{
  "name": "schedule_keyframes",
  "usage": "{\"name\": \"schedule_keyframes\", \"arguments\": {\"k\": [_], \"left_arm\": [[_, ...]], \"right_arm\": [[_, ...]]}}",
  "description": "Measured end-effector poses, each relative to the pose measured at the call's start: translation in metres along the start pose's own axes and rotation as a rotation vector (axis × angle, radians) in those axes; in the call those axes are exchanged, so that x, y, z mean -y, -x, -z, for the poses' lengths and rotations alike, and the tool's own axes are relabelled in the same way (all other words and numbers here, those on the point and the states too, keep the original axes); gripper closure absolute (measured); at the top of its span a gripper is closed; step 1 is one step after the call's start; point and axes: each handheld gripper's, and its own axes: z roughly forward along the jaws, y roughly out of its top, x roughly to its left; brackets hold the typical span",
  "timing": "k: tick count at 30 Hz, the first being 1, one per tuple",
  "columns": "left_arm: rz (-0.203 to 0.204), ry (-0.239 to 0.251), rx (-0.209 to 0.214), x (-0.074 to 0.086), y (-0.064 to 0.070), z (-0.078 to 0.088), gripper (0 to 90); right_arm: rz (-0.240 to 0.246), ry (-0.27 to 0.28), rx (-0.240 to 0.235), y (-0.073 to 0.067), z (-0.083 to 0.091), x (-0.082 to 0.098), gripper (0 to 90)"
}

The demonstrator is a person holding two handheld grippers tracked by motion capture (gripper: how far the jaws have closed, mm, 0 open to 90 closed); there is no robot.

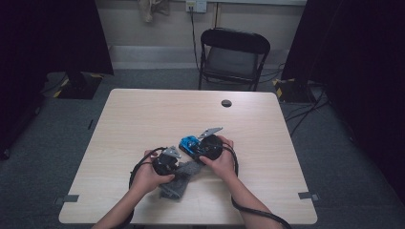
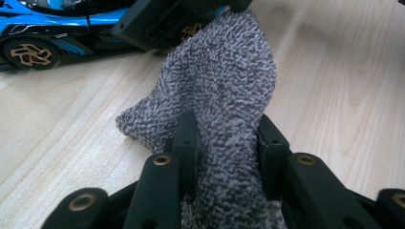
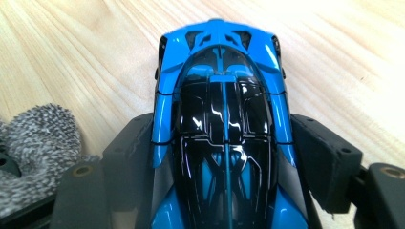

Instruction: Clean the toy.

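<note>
Grey fuzzy sock [image 2: 224,109] sat nearest, clamped between the jaws of my left gripper [image 1: 165,161], its knit bulging up between the two black pads and trailing off toward the near edge of the desk [image 1: 143,119]. My right gripper [image 1: 210,145] was clenched around the blue toy sports car [image 3: 222,124], one jaw pressed to each flank, roof and black canopy facing up. Car and sock lay close together near the middle of the desk, a little toward the near edge, the sock's far end just beside the car's wheel.

That desk was pale wood grain with a dark cable grommet [image 1: 226,103] near its far edge. Beyond it stood a black folding chair [image 1: 233,57] on grey carpet, with dark curtains at both sides and cables running along the floor.

The car's tail was cut off at the bottom of the right gripper view, and my hands hid much of the sock from above.
</note>
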Motion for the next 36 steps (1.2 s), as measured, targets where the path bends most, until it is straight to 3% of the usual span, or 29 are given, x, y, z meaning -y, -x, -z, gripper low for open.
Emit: {"name": "schedule_keyframes", "arguments": {"k": [8,17,31,36], "left_arm": [[0.004,0.002,0.004,0.0003,0.0006,0.0,68.1],[0.006,0.002,0.01,0.0005,0.0016,-0.0004,68.1],[0.011,0.009,0.017,0.001,0.0021,-0.0004,67.6],[0.008,0.005,0.014,0.0007,0.0025,-0.0003,67.5]], "right_arm": [[0.0,-0.012,0.007,-0.0012,-0.0015,-0.0013,27.6],[-0.001,0.01,0.009,-0.0014,-0.0014,0.0018,27.2],[0.005,-0.016,-0.005,0.0007,0.001,-0.0004,24.1],[0.001,0.004,-0.006,0.0005,0.0056,-0.002,22.8]]}}
